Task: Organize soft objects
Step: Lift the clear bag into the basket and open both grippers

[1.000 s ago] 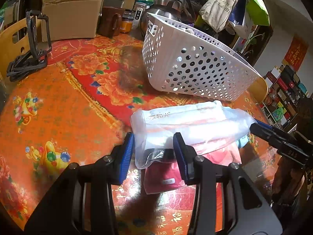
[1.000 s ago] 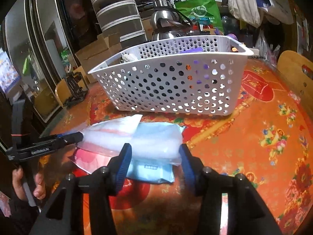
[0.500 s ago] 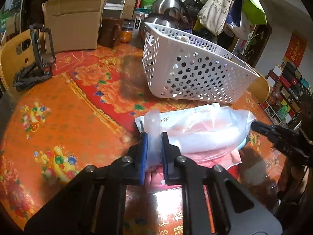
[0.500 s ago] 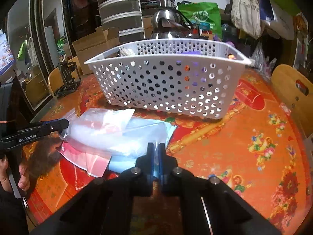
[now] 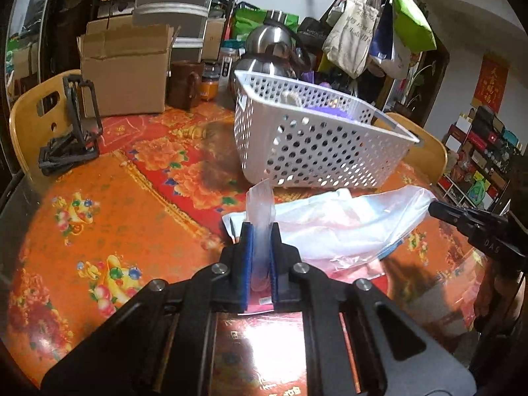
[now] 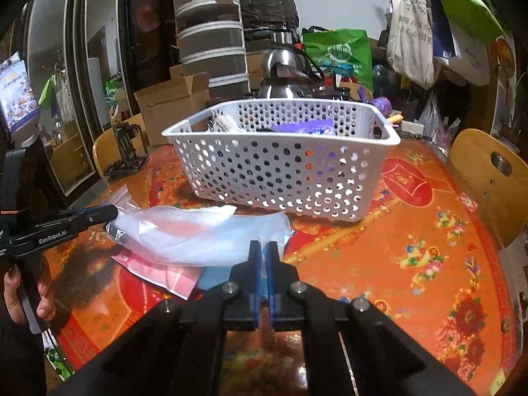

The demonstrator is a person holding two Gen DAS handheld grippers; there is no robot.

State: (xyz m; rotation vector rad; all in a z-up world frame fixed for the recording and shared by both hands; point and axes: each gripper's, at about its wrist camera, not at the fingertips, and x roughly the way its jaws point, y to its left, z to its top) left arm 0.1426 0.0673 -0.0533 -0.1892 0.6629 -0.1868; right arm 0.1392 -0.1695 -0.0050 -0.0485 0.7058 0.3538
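Note:
A clear plastic bag (image 5: 343,227) of soft white and pink stuff hangs stretched between my two grippers, just above the orange flowered table (image 5: 109,204). My left gripper (image 5: 260,229) is shut on the bag's near end, which sticks up between the pads. My right gripper (image 6: 263,246) is shut on the bag's (image 6: 198,234) other corner. Each view shows the other gripper at the bag's far end: the right gripper (image 5: 435,208) and the left gripper (image 6: 112,213). A pink packet (image 6: 158,270) and a blue packet (image 6: 214,277) lie under the bag. Behind it stands a white perforated basket (image 5: 297,145) (image 6: 280,171) holding a purple item.
A cardboard box (image 5: 125,69), a brown mug (image 5: 184,85), steel kettles (image 5: 264,49) and a black stand (image 5: 72,132) crowd the table's far side. Wooden chair backs (image 5: 29,122) (image 6: 488,178) flank it. A person's hand (image 6: 16,293) holds the left gripper.
Both grippers went from open around the bag's ends to shut on them. They then rose a little, lifting the bag off the packets and pulling it taut.

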